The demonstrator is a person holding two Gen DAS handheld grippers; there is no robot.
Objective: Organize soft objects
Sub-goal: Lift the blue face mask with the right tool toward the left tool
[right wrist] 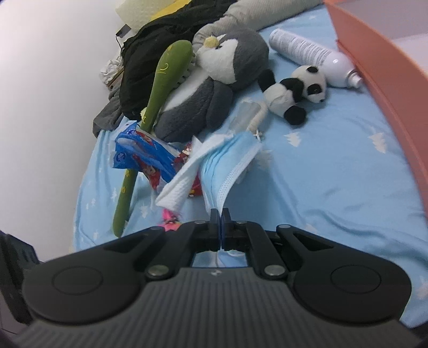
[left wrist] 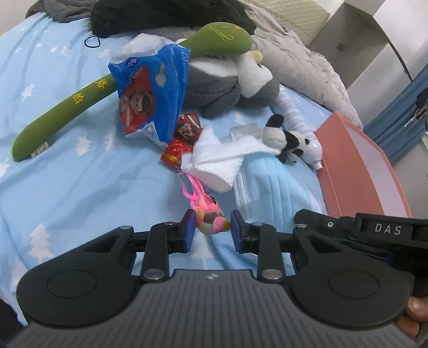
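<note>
On the light blue bedsheet (left wrist: 80, 187), my left gripper (left wrist: 213, 230) is shut on the lower end of a small pink plush toy with a pink ribbon (left wrist: 208, 211), its blue pads against both sides. My right gripper (right wrist: 220, 214) is shut on the edge of a blue face mask (right wrist: 227, 163), which rises off the sheet into its jaws. The mask (left wrist: 270, 182) lies just right of the pink toy in the left wrist view. Behind them lie a white cloth (left wrist: 216, 160), a small panda plush (right wrist: 297, 91), a grey penguin plush (right wrist: 211, 80) and a long green plush stick (left wrist: 75, 104).
An open orange box (left wrist: 361, 174) stands at the right, with a white spray bottle (right wrist: 307, 53) beside it. A blue snack bag (left wrist: 149, 88) and red wrappers (left wrist: 187, 128) lie mid-pile. Dark clothing (left wrist: 160, 16) and a grey blanket (left wrist: 299, 61) fill the back.
</note>
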